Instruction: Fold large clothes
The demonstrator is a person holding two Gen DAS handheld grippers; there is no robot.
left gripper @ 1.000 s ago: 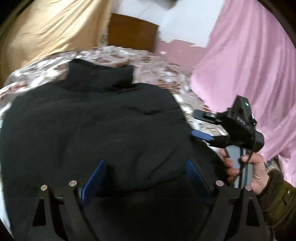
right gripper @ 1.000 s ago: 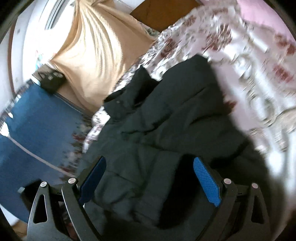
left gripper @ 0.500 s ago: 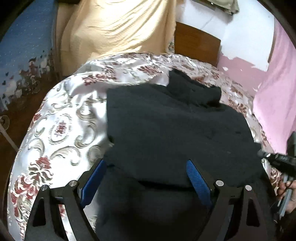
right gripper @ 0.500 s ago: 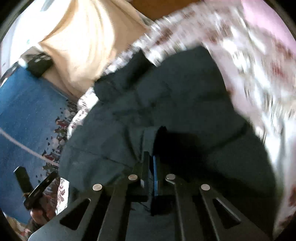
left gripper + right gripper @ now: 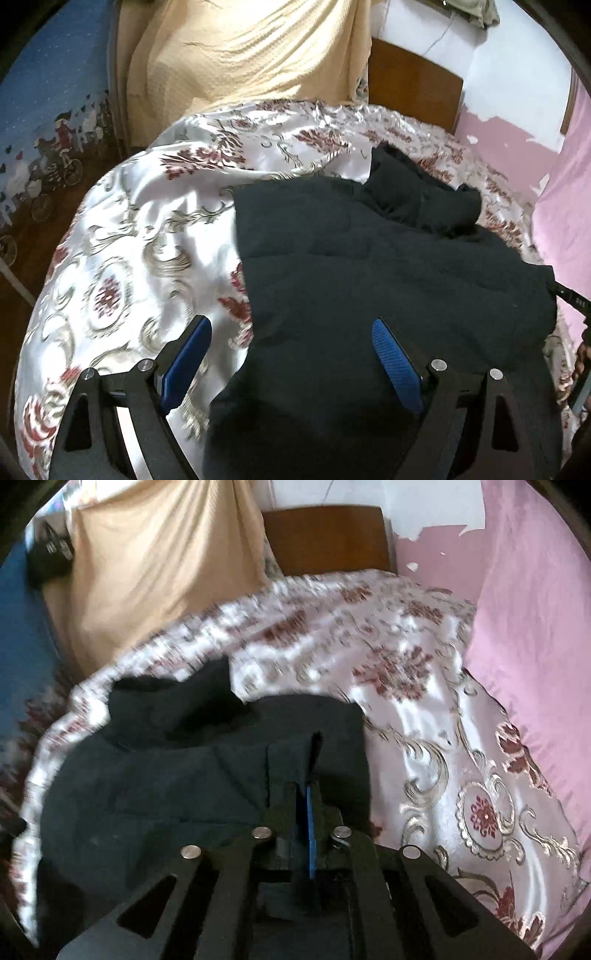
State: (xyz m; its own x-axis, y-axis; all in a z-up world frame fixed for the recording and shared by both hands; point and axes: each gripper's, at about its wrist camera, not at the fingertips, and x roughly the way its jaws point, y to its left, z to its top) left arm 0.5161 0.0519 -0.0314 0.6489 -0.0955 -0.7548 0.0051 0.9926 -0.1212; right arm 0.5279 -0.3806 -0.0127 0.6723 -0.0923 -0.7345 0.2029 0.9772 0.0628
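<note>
- Lying on the bed, the black jacket spread ahead of both tongs, collar at the far end.
- Left tongs hung wide apart over its near left edge, gripping nothing.
- Right tongs were clamped together on a raised pleat of the jacket's right side.
- Folding looked barely begun: sides seemed tucked inward, but the lengthwise fold remained undone.

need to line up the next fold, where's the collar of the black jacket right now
In the left wrist view the collar sits bunched at the far end of the black jacket, right of centre on the floral bedspread, toward the wooden headboard.
</note>
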